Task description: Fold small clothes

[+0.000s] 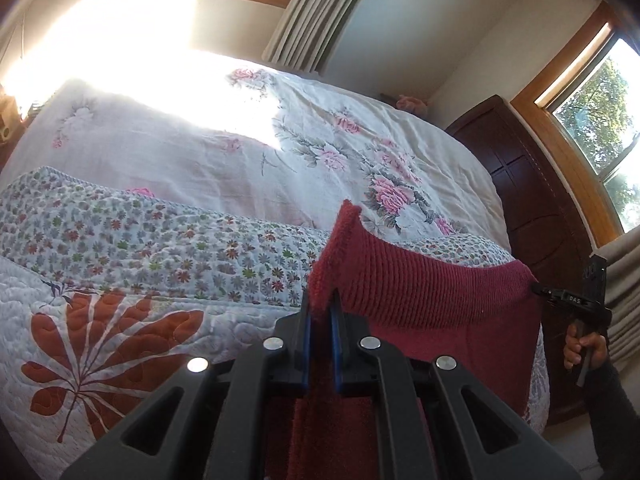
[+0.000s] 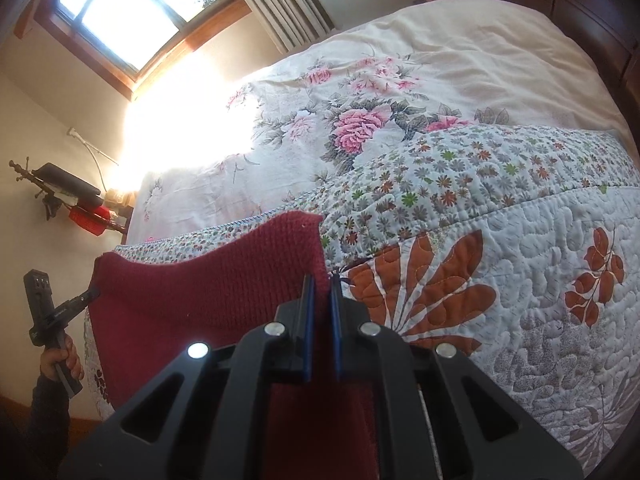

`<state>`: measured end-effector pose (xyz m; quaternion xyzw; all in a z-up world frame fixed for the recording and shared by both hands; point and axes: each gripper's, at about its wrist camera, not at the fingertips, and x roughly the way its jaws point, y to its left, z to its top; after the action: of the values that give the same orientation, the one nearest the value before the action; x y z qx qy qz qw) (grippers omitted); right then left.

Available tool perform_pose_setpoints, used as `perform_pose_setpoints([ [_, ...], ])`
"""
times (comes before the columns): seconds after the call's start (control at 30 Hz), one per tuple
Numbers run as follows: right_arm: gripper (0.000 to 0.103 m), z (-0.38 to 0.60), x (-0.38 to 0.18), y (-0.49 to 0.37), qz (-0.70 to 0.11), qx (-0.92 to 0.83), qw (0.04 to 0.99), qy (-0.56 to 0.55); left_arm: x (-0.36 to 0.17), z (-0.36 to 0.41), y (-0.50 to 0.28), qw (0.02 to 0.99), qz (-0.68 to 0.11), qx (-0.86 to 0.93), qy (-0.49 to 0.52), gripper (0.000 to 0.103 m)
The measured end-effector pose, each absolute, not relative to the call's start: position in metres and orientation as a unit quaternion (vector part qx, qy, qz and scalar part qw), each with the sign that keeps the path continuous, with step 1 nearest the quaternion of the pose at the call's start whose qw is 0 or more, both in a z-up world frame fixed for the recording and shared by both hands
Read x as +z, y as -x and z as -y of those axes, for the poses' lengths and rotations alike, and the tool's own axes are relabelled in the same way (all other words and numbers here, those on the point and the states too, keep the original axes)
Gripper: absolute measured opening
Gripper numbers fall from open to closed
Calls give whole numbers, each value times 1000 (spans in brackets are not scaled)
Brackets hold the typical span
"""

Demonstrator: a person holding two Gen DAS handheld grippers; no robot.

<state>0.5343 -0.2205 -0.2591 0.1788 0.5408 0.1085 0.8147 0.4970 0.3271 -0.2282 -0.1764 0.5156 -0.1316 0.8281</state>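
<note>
Stretched above the quilted bed (image 1: 120, 300) between left gripper (image 1: 320, 312) and right gripper (image 2: 322, 284), jaws narrowed onto opposite top corners: red knitted garment (image 1: 432, 292), liable to slip free and crumple if thin corner grips loosen.

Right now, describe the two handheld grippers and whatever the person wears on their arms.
Both are black plastic tools. The left gripper and right gripper each have two flat fingers with blue pads, angular cut-out linkage arms and round silver pivot caps. Seen side-on, the right one carries white lettering. Each hand grips a black handle; the sleeve is dark.
</note>
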Motion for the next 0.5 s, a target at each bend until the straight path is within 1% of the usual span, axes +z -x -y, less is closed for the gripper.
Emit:
perform_pose_setpoints([
  [0.07,6,218,-275,-539,-555,99,807,-175,-250,-331,-502,814,-536,-121,188,7],
  [0.13,6,218,-285,-542,-560,92,804,-175,-258,-334,-506,810,-536,-120,203,7],
  [0.3,6,223,-279,-545,-547,92,810,-192,-234,-334,-512,827,-504,-134,208,7],
  [0.37,6,222,-281,-548,-551,88,808,-189,-234,-335,-515,827,-507,-132,206,7],
  [0.43,6,221,-291,-551,-563,80,802,-184,-252,-334,-519,815,-530,-120,202,7],
  [0.5,7,219,-307,-553,-579,69,793,-178,-281,-331,-523,791,-571,-100,194,8],
])
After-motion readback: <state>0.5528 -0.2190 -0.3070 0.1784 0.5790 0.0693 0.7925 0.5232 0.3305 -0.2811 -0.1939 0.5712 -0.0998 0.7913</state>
